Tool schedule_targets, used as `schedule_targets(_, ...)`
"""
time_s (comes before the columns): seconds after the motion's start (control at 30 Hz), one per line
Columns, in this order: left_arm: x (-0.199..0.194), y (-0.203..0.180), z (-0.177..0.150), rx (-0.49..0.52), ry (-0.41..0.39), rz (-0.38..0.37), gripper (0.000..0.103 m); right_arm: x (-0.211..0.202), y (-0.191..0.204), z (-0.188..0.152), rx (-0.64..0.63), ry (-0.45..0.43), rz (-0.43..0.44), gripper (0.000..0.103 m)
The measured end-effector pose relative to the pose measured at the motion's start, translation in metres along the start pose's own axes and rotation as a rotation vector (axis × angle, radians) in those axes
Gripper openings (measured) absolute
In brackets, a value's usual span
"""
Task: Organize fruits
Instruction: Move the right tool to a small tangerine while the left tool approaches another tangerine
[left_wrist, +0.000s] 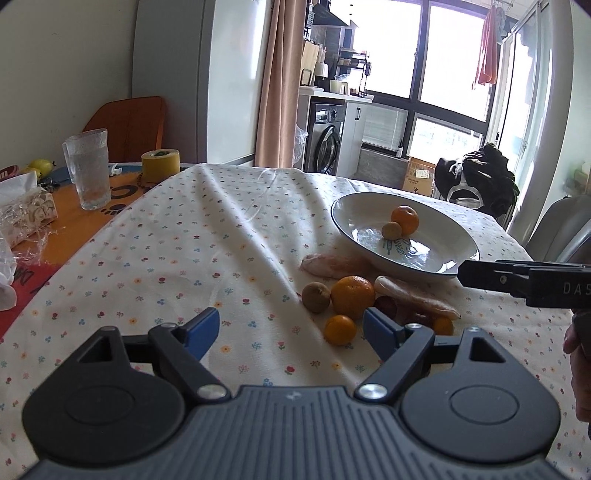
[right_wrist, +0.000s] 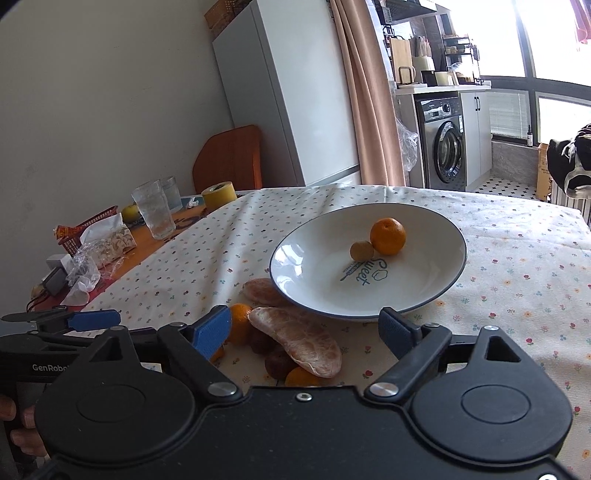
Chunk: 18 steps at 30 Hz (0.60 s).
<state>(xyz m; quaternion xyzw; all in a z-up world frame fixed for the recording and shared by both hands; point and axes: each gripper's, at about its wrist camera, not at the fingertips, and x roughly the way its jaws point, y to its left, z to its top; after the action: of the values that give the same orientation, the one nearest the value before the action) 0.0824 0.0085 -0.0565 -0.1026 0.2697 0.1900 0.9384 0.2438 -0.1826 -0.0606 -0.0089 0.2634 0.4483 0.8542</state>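
far-left tabletop edge: a tissue pack (left_wrist: 26, 206) in crinkled plastic, a clear glass (left_wrist: 88, 170) and a yellow tape roll (left_wrist: 160, 165) stand on the bare orange part beside the floral cloth (left_wrist: 184, 236).
left gripper (left_wrist: 291, 330): hangs low over the near side of the tabletop, blue-padded fingers (left_wrist: 201, 332) spread wide apart, nothing between them.
loose fruit: just ahead of the left gripper, a brown longan (left_wrist: 316, 297), a large orange (left_wrist: 352, 296) and a small orange (left_wrist: 340, 329) lie close together on the cloth; two peeled pomelo segments (right_wrist: 297, 341) and some dark red fruit, partly hidden, lie against them, at the near rim of the plate.
plate (right_wrist: 424, 291): white with a dark rim, toward the right half of the tabletop, tilted up on one pomelo segment; it holds one orange in the plate (right_wrist: 388, 236) touching a longan in the plate (right_wrist: 362, 250).
right gripper (right_wrist: 304, 330): held over the pomelo segments and the plate's near rim, fingers wide apart and empty.
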Motion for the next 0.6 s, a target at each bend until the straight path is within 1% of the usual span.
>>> schedule_targets(0.13,0.001,0.0,0.001,-0.03,-0.004,-0.036,0.083,-0.002,0.0,-0.005,0.0,-0.006,-0.016,0.085)
schedule_targets(0.2,0.004,-0.004,0.0,-0.014,0.0,-0.042,0.081,-0.002,-0.001,-0.008,0.001,-0.001,-0.02,0.085)
schedule_targets(0.27,0.009,-0.007,-0.001,0.0,0.005,-0.048,0.08,0.0,0.0,-0.011,-0.002,0.007,-0.028,0.08)
schedule_targets(0.33,0.014,-0.009,-0.003,0.0,0.019,-0.052,0.075,0.002,0.0,-0.014,-0.002,0.018,-0.03,0.073)
schedule_targets(0.37,0.016,-0.01,-0.003,-0.001,0.024,-0.056,0.073,0.003,0.0,-0.017,0.003,0.025,-0.028,0.072)
schedule_targets(0.43,0.02,-0.011,-0.005,-0.001,0.033,-0.072,0.063,0.007,0.001,-0.022,0.008,0.042,-0.024,0.065)
schedule_targets(0.5,0.023,-0.011,-0.006,0.0,0.033,-0.079,0.059,0.01,0.002,-0.026,0.004,0.055,-0.023,0.062)
schedule_targets(0.57,0.026,-0.011,-0.007,-0.001,0.034,-0.081,0.055,0.011,0.003,-0.031,0.009,0.061,-0.024,0.061)
schedule_targets(0.6,0.028,-0.011,-0.007,-0.002,0.036,-0.083,0.051,0.012,0.003,-0.032,0.015,0.062,-0.024,0.061)
